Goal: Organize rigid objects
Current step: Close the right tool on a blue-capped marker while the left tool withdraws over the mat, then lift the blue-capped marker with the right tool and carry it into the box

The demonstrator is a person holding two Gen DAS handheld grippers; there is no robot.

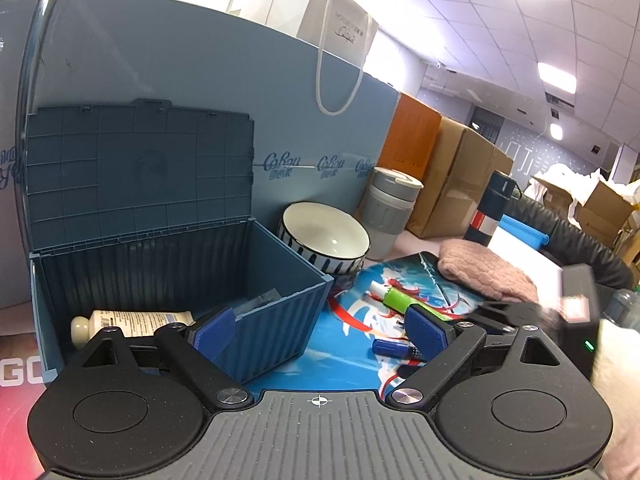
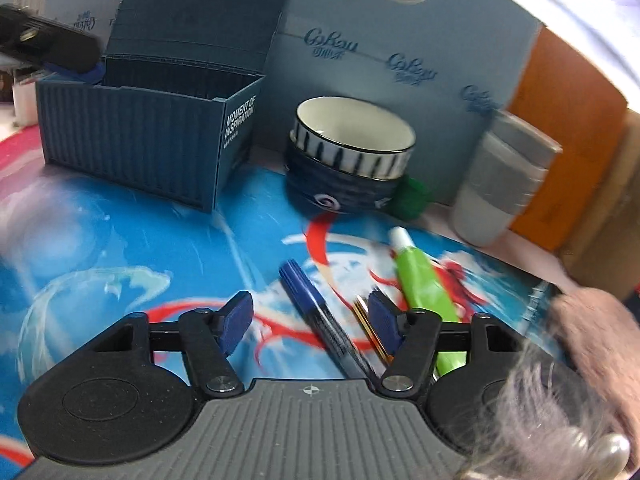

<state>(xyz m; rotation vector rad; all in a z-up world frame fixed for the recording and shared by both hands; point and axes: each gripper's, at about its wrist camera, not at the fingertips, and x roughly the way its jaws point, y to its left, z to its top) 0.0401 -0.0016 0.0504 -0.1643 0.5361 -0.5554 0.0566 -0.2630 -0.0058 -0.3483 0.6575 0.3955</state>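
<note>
A blue container-shaped box (image 1: 176,280) stands open with its lid up; a cream bottle (image 1: 132,320) lies inside, and the box also shows in the right wrist view (image 2: 136,140). My left gripper (image 1: 320,330) is open and empty at the box's near right corner. My right gripper (image 2: 310,320) is open and empty, low over the mat. A blue marker (image 2: 316,316) lies between its fingers, a gold-edged pen (image 2: 370,328) by the right finger, and a green tube (image 2: 424,280) just right of it. The green tube (image 1: 396,300) and marker (image 1: 390,347) also show in the left wrist view.
A striped bowl (image 2: 352,156) stands right of the box, with a grey cup (image 2: 504,184) further right and a green thing (image 2: 412,196) behind the bowl. A pink fuzzy cloth (image 1: 484,268) lies at the mat's right. A blue board (image 1: 200,80) forms the back wall.
</note>
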